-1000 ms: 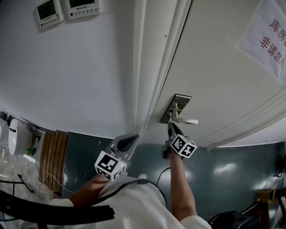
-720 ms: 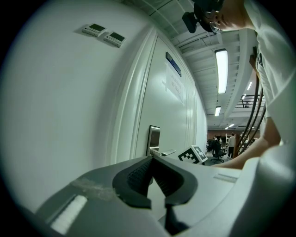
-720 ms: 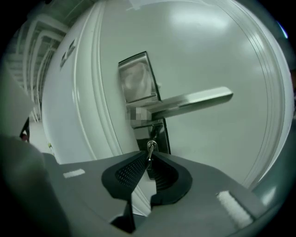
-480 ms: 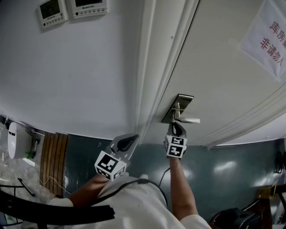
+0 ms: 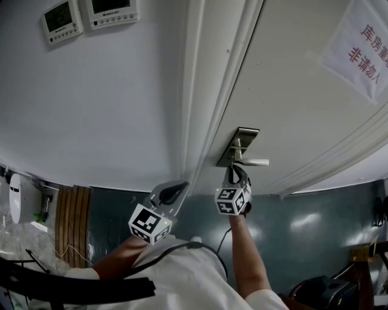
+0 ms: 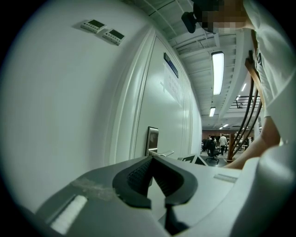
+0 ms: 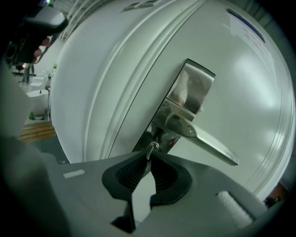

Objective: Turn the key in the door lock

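A steel lock plate (image 5: pixel 240 142) with a lever handle (image 5: pixel 256 162) sits at the white door's (image 5: pixel 291 91) left edge. In the right gripper view the small metal key (image 7: pixel 151 148) sticks out of the plate (image 7: pixel 189 97) just below the lever (image 7: pixel 206 141). My right gripper (image 7: pixel 150 156) pinches the key's head at its jaw tips, and the jaws are closing on it. In the head view that gripper (image 5: pixel 235 174) points up at the plate's lower end. My left gripper (image 5: pixel 174 191) hangs shut and empty beside the door frame; in its own view the left gripper (image 6: pixel 153 159) aims along the wall.
The white door frame (image 5: pixel 200 91) runs just left of the lock. A paper notice (image 5: pixel 361 48) hangs on the door at upper right. Two wall control panels (image 5: pixel 85 15) sit at upper left. A wooden pallet (image 5: pixel 71 224) lies on the grey floor.
My right gripper has rolled about its own axis at the lock; its marker cube has swung from the right of the wrist to the left. The left gripper has stayed put.
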